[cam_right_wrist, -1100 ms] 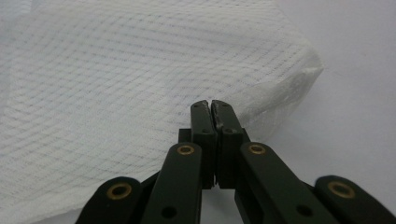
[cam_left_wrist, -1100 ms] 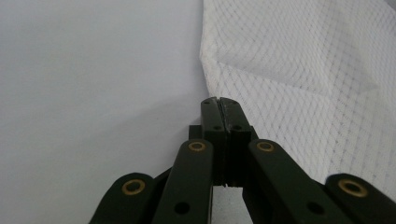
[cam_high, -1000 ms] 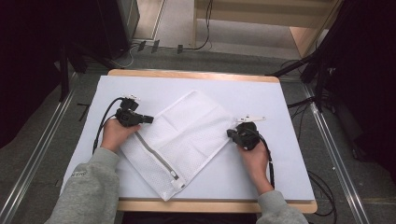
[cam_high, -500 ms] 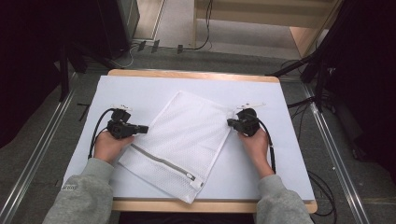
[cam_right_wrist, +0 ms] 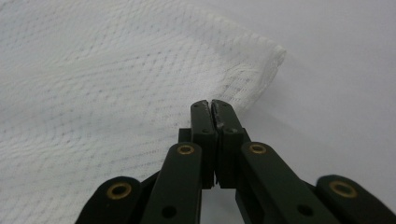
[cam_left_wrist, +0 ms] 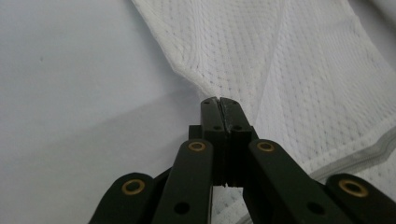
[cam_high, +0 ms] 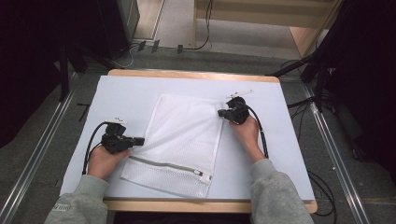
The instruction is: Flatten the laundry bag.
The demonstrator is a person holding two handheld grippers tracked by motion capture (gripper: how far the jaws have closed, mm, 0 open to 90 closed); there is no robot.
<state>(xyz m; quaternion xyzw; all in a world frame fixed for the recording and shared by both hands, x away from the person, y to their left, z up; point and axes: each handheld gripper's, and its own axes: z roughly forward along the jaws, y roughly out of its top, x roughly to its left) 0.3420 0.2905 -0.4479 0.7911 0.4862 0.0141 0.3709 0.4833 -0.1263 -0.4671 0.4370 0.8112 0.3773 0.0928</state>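
Item: white mesh bag, flat on the white sheet covering the table, set near the middle and slightly askew, its zip running along the end nearest you. Your left gripper sits at the bag's left edge, just above the zip end; your left hand rests on the sheet behind it. Your right gripper sits at the bag's far right corner, with your right hand behind. From above, both tips meet the fabric, but the jaws are too small there to judge. The left gripper view supplies that: your left gripper has its jaws pressed together with the bag's hem pinched between the tips, the fabric lifting into a small peak there, and a grey zip band crossing at lower right. The right gripper view does the same for your right gripper: jaws closed tight at the edge of the bag, close to its rounded corner; mesh appears nipped at the tips. Cables trail from both grippers over the sheet in the high view. Both sleeves are grey.
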